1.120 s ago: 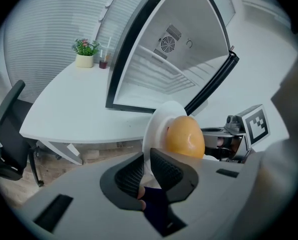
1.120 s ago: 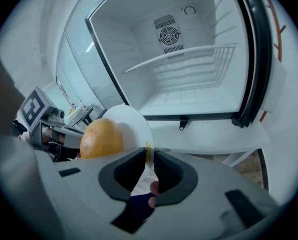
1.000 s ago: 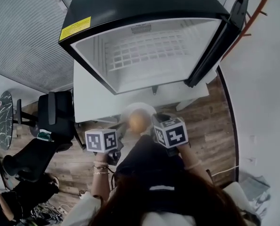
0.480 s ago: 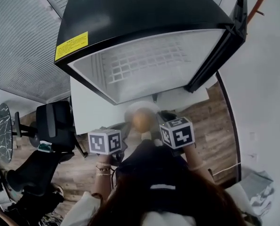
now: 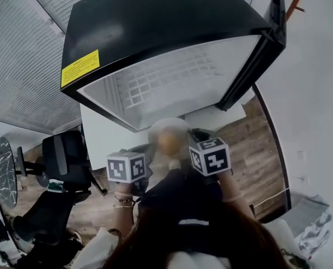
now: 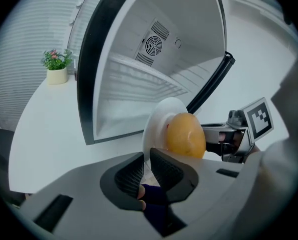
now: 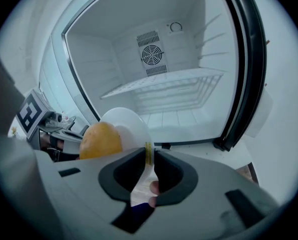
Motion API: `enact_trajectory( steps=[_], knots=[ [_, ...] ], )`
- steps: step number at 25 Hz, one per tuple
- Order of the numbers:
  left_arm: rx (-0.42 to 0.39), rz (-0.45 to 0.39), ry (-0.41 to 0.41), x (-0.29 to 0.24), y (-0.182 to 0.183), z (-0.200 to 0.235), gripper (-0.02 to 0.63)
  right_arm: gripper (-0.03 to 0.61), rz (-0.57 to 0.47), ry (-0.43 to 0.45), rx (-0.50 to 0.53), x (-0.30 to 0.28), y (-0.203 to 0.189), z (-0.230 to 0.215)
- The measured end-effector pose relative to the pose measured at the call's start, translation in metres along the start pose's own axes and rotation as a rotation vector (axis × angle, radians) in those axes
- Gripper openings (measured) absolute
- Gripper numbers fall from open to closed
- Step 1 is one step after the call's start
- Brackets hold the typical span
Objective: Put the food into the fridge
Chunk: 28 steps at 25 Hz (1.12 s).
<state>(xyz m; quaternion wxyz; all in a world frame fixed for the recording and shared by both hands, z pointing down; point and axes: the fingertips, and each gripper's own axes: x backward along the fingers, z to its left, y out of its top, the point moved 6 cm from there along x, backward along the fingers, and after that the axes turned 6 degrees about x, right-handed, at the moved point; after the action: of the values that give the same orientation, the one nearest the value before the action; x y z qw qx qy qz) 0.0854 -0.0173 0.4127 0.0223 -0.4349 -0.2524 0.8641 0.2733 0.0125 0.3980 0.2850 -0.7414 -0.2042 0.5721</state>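
A white plate (image 5: 166, 129) carries a round yellow-orange piece of food (image 5: 169, 141) just in front of the open fridge (image 5: 172, 83). My left gripper (image 6: 146, 159) is shut on the plate's (image 6: 159, 118) near rim, with the food (image 6: 185, 134) right of its jaws. My right gripper (image 7: 150, 156) is shut on the opposite rim of the plate (image 7: 127, 121), with the food (image 7: 100, 139) at its left. In the head view the left gripper (image 5: 145, 157) and the right gripper (image 5: 192, 138) flank the plate. The fridge's wire shelf (image 7: 164, 87) holds nothing.
The fridge door (image 5: 258, 52) stands swung open at the right. The fridge sits on a white table (image 5: 107, 133). A black office chair (image 5: 65, 153) is at the left over wooden floor (image 5: 261, 150). A small potted plant (image 6: 56, 66) stands beside the fridge.
Both grippers have carried the plate with the food upward and closer to the fridge opening. The fridge now looms larger in the head view.
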Motion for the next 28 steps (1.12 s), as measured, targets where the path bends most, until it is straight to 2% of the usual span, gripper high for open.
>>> enact_trajectory(
  steps=[12, 21, 28],
  knots=[
    [0.086, -0.094, 0.045, -0.003, 0.02, -0.026, 0.043, 0.055, -0.01, 0.089, 0.085, 0.004, 0.032, -0.031],
    [0.094, -0.169, 0.085, -0.003, 0.052, -0.04, 0.043, 0.055, -0.051, 0.114, 0.121, 0.0, 0.07, -0.05],
    [0.106, -0.188, 0.094, -0.008, 0.069, -0.046, 0.043, 0.056, -0.063, 0.114, 0.128, -0.001, 0.087, -0.061]
  ],
)
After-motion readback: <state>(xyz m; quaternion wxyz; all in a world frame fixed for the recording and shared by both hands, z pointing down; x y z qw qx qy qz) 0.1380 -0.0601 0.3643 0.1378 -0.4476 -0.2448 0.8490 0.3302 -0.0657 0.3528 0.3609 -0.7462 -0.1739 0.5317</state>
